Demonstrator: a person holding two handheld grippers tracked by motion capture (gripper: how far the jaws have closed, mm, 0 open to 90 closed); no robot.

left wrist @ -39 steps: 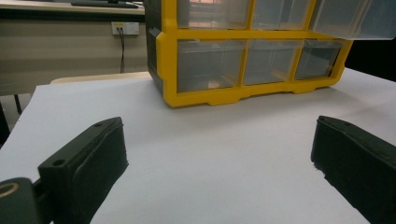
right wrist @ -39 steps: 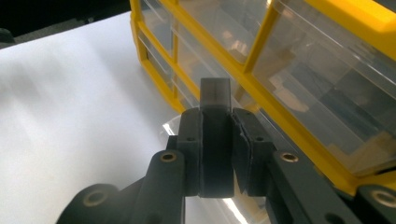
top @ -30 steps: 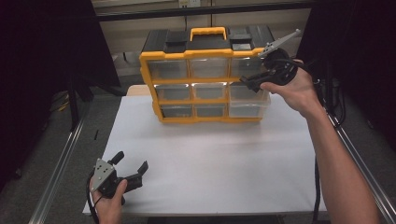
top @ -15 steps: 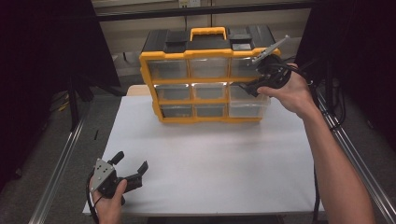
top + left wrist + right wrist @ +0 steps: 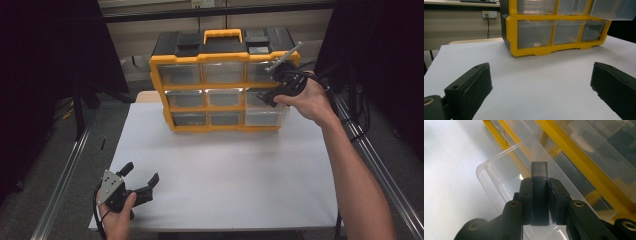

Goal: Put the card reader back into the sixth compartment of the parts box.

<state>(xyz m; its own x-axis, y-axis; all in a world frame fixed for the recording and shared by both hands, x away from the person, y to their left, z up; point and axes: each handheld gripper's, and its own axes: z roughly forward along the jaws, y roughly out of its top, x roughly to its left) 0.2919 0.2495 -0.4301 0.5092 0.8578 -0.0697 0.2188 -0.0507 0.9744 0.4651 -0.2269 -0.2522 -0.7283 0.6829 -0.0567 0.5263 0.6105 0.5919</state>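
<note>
block over open drawer: risk of a miss or a tipped drawer

left gripper (image 5: 139,181) rests near the front left corner of the white table (image 5: 225,175), jaws wide apart with nothing between them, well clear of the cabinet (image 5: 222,82). it plays no part in steadying the cabinet, so a push from the other side could shift it or shove the drawer back in.

right gripper (image 5: 267,95) is clamped on a small dark block (image 5: 539,192), which stands upright between the pads with its top poking above them. the block hangs over the clear drawer (image 5: 506,180), pulled out of the cabinet's right column. my read: if the jaws let go while off centre, the block could strike the rim and bounce onto the table. pressing down on the thin plastic wall could tilt the drawer or pull it from its slot.

the block looks smooth, grey-black, rectangular and hard, with a faint seam across its top. it seems narrower than the drawer, so it should fit easily. whether the drawer already holds anything is unclear.
</note>
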